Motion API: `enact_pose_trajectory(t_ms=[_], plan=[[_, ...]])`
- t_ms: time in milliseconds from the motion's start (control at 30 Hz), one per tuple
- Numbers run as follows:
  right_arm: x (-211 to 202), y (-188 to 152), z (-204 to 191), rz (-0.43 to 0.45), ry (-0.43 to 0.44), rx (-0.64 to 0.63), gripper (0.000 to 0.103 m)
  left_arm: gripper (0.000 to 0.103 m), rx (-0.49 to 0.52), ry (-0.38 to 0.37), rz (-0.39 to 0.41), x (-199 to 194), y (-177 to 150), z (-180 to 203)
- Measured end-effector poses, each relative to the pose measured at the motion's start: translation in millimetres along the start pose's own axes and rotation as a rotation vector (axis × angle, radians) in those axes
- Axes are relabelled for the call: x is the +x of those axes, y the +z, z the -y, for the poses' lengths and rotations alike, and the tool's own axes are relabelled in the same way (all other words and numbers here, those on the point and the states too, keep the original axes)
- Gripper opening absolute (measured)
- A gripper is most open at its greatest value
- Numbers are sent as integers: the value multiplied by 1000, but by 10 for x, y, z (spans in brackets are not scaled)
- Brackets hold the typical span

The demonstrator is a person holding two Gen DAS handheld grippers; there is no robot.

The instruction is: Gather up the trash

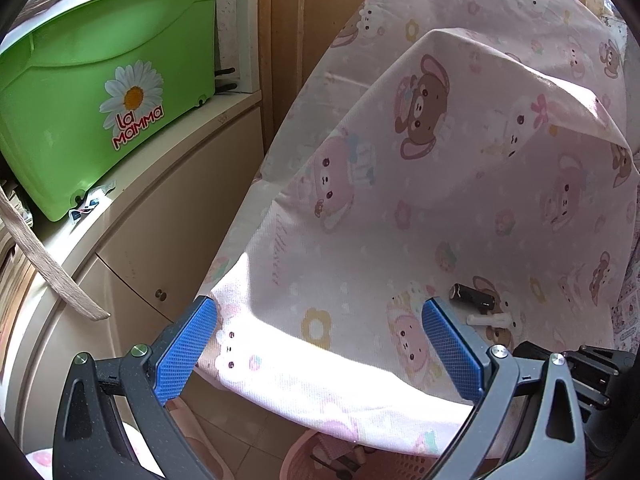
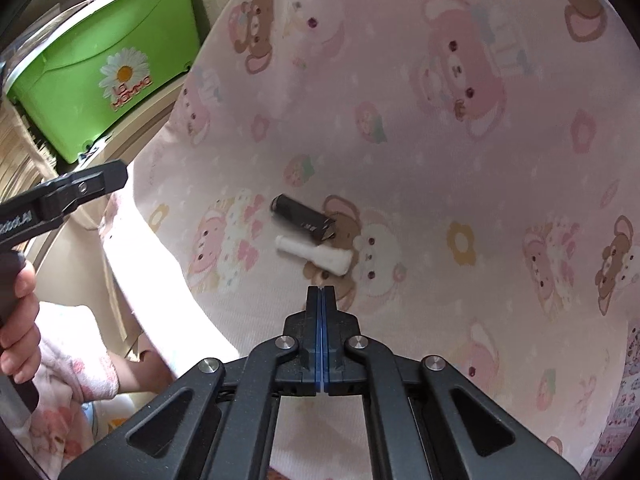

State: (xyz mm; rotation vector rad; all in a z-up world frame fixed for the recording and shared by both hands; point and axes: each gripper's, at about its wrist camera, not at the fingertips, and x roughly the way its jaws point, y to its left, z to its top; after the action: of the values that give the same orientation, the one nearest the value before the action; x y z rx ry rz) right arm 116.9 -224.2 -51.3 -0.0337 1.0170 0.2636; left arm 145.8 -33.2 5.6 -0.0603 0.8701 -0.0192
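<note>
The right gripper (image 2: 321, 289) is held clenched and empty just short of the black tube (image 2: 303, 218) and white stick (image 2: 316, 255) on the printed sheet (image 2: 440, 160) (presumably the trash); the left gripper (image 1: 320, 338) is kept released over the pink basket (image 1: 304, 456).

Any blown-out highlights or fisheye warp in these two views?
Left wrist: sunlit cloth edge clips to white; green bin bows near the rim. Right wrist: the same edge is clipped, the black tube and white tube sharp, evenly lit.

Both wrist views angled down, close over pink sheet (image 1: 400, 220).
</note>
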Motion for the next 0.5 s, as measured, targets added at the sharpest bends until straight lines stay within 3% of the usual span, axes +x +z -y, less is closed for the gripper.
enact_pose_trajectory(t_ms=[33,100,133,167,367,500], plan=[[-16,0,-20,14,-24,-1,2,102,2,-1,1,-3,1,4],[-1,43,-22,22,-64,6,18,101,5,-3,2,-9,-1,9],[15,75,4,31,-65,25,35,102,5,-3,2,-7,-3,5],[32,103,24,43,-67,50,46,101,5,-2,2,-6,-7,4],[199,252,153,48,-54,169,46,102,-3,2,-12,27,-27,-42],[263,271,132,46,22,191,46,102,-9,0,-3,-10,-19,-95]])
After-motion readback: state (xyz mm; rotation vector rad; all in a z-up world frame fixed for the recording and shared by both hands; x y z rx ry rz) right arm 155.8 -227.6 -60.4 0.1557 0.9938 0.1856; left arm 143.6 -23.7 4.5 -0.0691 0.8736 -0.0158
